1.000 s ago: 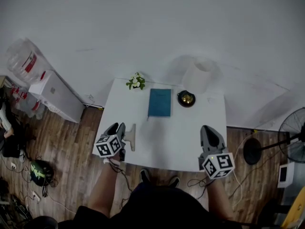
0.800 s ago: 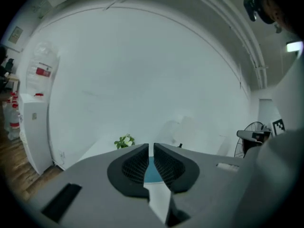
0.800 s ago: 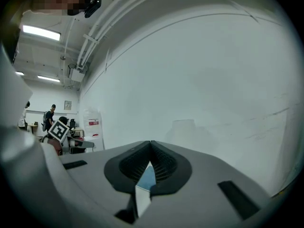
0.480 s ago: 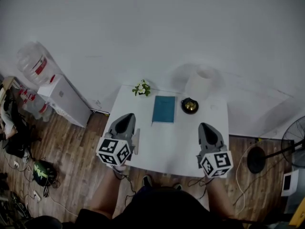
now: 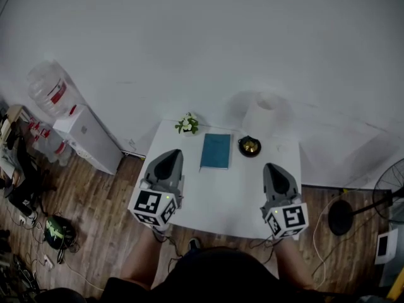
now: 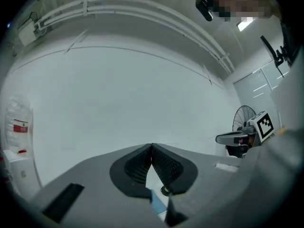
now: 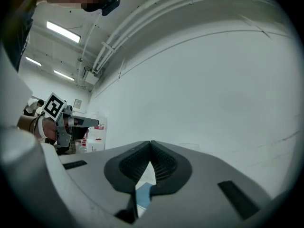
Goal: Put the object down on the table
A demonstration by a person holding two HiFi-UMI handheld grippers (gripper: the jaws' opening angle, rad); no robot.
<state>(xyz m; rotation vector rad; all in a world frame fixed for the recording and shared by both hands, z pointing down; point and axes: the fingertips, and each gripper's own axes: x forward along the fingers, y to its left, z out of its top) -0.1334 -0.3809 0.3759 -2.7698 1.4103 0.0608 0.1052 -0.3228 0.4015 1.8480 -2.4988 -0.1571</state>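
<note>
Object not to be made out in any view, and nothing of it between either pair of fingers. Left gripper (image 5: 170, 153) level over the near left part of the white tabletop (image 5: 221, 197), fingers (image 6: 137, 165) pressed tip to tip and empty. Right gripper (image 5: 273, 167) level over the near right part, fingers (image 7: 166, 163) likewise closed together on nothing. Ahead of the left fingers and a little to their right, a teal book (image 5: 215, 151) lying flat, showing as a blue sliver through the gap beneath each pair of fingers. Further ahead of the left fingers, at the tabletop's far edge, a small sprig of white flowers (image 5: 187, 124). Ahead of the right fingers and slightly to their left, a dark round dish (image 5: 250, 146) with something golden inside, near the book but apart from it. Beyond the dish, by the wall, a white cylinder (image 5: 262, 111). Well off to the left of the left fingers, on the wooden floor (image 5: 95, 201), a white cabinet (image 5: 88, 137) and a large water bottle (image 5: 49, 90).
</note>
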